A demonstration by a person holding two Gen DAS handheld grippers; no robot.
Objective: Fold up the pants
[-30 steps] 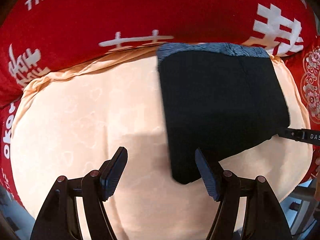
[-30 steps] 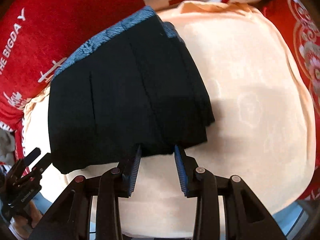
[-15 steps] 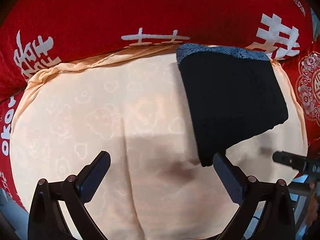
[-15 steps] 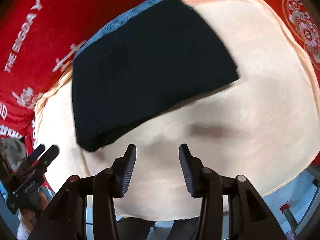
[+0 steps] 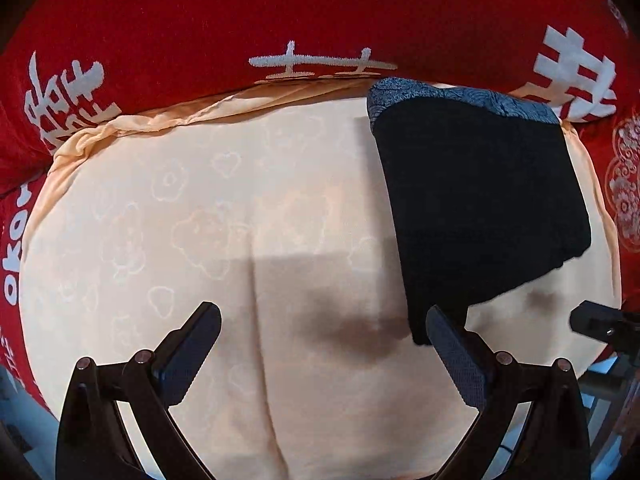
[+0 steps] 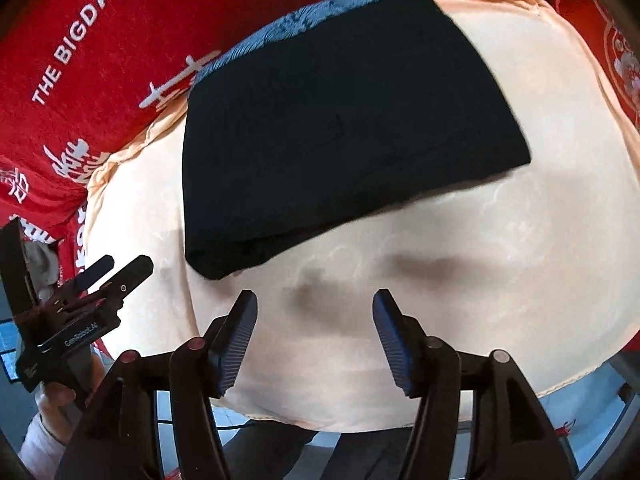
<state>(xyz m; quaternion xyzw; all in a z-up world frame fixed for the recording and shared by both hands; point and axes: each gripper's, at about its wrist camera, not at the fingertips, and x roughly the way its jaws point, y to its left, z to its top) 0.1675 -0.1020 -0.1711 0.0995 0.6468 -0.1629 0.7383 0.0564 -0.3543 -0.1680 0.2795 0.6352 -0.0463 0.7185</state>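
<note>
The black pants (image 5: 480, 208) lie folded into a compact rectangle on the peach cloth, with a blue patterned waistband (image 5: 460, 98) at the far edge. They also show in the right wrist view (image 6: 344, 120). My left gripper (image 5: 324, 324) is open and empty, just left of the pants' near corner. My right gripper (image 6: 314, 308) is open and empty, a little in front of the pants' near edge. The left gripper also shows at the left of the right wrist view (image 6: 116, 268), and the right gripper's tip at the right of the left wrist view (image 5: 592, 320).
The peach cloth (image 5: 200, 240) covers a rounded surface, ringed by a red blanket (image 5: 280, 12) with white lettering. The cloth's front edge (image 6: 360, 420) drops off to the floor below.
Both grippers have let go of the pants, opened wider and pulled back from them. The folded pants stay flat on the cloth.
</note>
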